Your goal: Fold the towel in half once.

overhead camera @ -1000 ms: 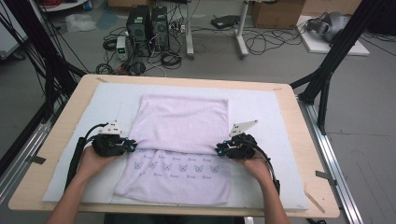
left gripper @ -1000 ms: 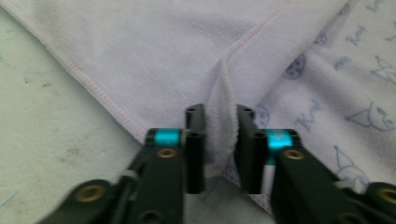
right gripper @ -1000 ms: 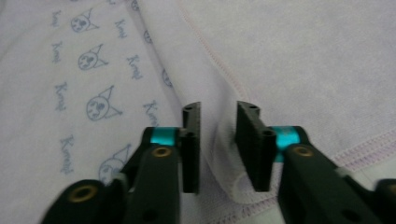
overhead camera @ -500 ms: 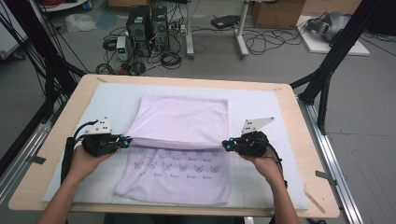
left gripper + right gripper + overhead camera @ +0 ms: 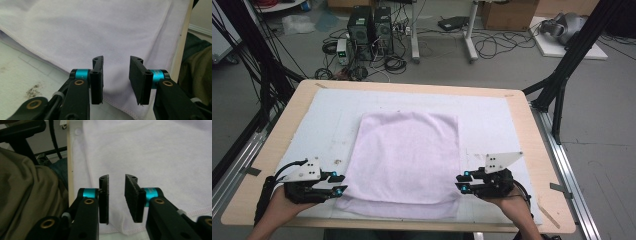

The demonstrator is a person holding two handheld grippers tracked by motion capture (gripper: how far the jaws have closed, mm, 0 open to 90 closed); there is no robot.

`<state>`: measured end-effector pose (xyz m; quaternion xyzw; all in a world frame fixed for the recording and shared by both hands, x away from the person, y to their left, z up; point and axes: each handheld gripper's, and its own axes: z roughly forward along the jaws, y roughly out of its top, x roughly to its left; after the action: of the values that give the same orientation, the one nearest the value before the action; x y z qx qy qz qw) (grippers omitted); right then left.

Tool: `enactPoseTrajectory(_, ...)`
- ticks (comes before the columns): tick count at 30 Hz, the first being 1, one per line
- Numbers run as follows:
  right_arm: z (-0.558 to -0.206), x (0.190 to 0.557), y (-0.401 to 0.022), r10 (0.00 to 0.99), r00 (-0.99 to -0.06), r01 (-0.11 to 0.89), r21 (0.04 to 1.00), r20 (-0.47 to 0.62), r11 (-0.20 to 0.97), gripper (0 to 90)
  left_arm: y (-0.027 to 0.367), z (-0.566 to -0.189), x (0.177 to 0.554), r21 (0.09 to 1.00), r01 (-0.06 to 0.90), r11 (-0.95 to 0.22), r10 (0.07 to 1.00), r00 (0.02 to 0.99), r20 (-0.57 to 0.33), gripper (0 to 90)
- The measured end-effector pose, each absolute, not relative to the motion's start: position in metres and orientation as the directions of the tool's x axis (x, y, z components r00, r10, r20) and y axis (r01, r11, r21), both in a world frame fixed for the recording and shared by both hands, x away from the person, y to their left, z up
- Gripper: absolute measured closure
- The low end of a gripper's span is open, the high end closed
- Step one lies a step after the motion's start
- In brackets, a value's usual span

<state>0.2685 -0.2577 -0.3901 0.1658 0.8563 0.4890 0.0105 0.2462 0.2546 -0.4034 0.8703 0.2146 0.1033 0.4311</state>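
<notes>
On table (image 5: 272, 165) — folded towel (image 5: 407, 155) flat; left tongs (image 5: 343, 184), right tongs (image 5: 459, 181) just opened — empty.

Two computer towers (image 5: 371, 29), tangled cables (image 5: 492, 46), cardboard box (image 5: 508, 13) beyond table (image 5: 527, 125).

The towel (image 5: 100, 30) runs past the top edge of the left gripper view; its lower layer by the bench's (image 5: 412, 86) near edge lies mostly hidden.

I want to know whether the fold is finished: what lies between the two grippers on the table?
In the high view, the folded lilac towel lies between left gripper and right gripper.
</notes>
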Motion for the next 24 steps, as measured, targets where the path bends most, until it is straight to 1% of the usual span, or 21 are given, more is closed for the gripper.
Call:
enactPoseTrajectory(3, -0.403, 0.276, -0.247, 0.309, -0.94, 0.286, 0.824, 0.143, 0.489, 69.2, 0.254, -0.412, 0.255, 0.792, 0.303, -0.53, 0.467, 0.884, -0.026, 64.6)
enactPoseTrajectory(4, -0.408, 0.277, -0.243, 0.311, -0.94, 0.287, 0.809, 0.137, 0.512, 69.0, 0.252, -0.417, 0.257, 0.785, 0.307, -0.538, 0.458, 0.888, -0.033, 66.8)
enactPoseTrajectory(5, -0.414, 0.278, -0.238, 0.3, -0.943, 0.291, 0.791, 0.143, 0.538, 69.0, 0.25, -0.42, 0.257, 0.778, 0.308, -0.547, 0.447, 0.894, -0.04, 71.1)
enactPoseTrajectory(6, -0.418, 0.278, -0.234, 0.288, -0.946, 0.293, 0.778, 0.15, 0.555, 68.6, 0.248, -0.423, 0.258, 0.77, 0.309, -0.558, 0.437, 0.898, -0.043, 72.4)
enactPoseTrajectory(8, -0.424, 0.276, -0.229, 0.273, -0.95, 0.288, 0.757, 0.149, 0.587, 66.7, 0.244, -0.43, 0.256, 0.75, 0.312, -0.584, 0.423, 0.905, -0.048, 72.2)
enactPoseTrajectory(10, -0.429, 0.273, -0.226, 0.263, -0.955, 0.278, 0.736, 0.141, 0.617, 64.1, 0.241, -0.437, 0.256, 0.728, 0.323, -0.605, 0.416, 0.908, -0.057, 67.7)
enactPoseTrajectory(11, -0.432, 0.272, -0.225, 0.264, -0.955, 0.278, 0.73, 0.138, 0.624, 63.6, 0.241, -0.439, 0.256, 0.731, 0.321, -0.602, 0.414, 0.908, -0.058, 65.1)
enactPoseTrajectory(12, -0.434, 0.271, -0.224, 0.262, -0.953, 0.286, 0.724, 0.149, 0.628, 63.7, 0.241, -0.44, 0.256, 0.739, 0.325, -0.59, 0.422, 0.905, -0.061, 65.5)
enactPoseTrajectory(13, -0.437, 0.271, -0.222, 0.259, -0.954, 0.285, 0.716, 0.149, 0.637, 64.7, 0.241, -0.44, 0.256, 0.737, 0.325, -0.593, 0.427, 0.903, -0.054, 68.2)
enactPoseTrajectory(14, -0.441, 0.27, -0.22, 0.256, -0.955, 0.286, 0.705, 0.151, 0.649, 66.2, 0.241, -0.44, 0.256, 0.738, 0.32, -0.594, 0.426, 0.903, -0.049, 74.5)
enactPoseTrajectory(16, -0.443, 0.269, -0.22, 0.254, -0.953, 0.291, 0.718, 0.162, 0.632, 76.1, 0.241, -0.439, 0.256, 0.737, 0.326, -0.592, 0.429, 0.902, -0.055, 86.5)
enactPoseTrajectory(17, -0.443, 0.27, -0.22, 0.246, -0.954, 0.292, 0.718, 0.172, 0.632, 83.2, 0.241, -0.438, 0.256, 0.736, 0.318, -0.597, 0.429, 0.902, -0.042, 87.6)
enactPoseTrajectory(18, -0.442, 0.27, -0.22, 0.243, -0.956, 0.286, 0.72, 0.166, 0.632, 86.9, 0.241, -0.437, 0.255, 0.738, 0.317, -0.596, 0.431, 0.901, -0.038, 88.2)
enactPoseTrajectory(21, -0.436, 0.269, -0.221, 0.236, -0.958, 0.277, 0.723, 0.16, 0.633, 88.3, 0.244, -0.43, 0.252, 0.75, 0.303, -0.589, 0.437, 0.899, -0.02, 88.6)
enactPoseTrajectory(24, -0.423, 0.267, -0.225, 0.23, -0.962, 0.261, 0.754, 0.149, 0.603, 88.7, 0.25, -0.417, 0.247, 0.775, 0.286, -0.563, 0.449, 0.894, -0.004, 88.7)
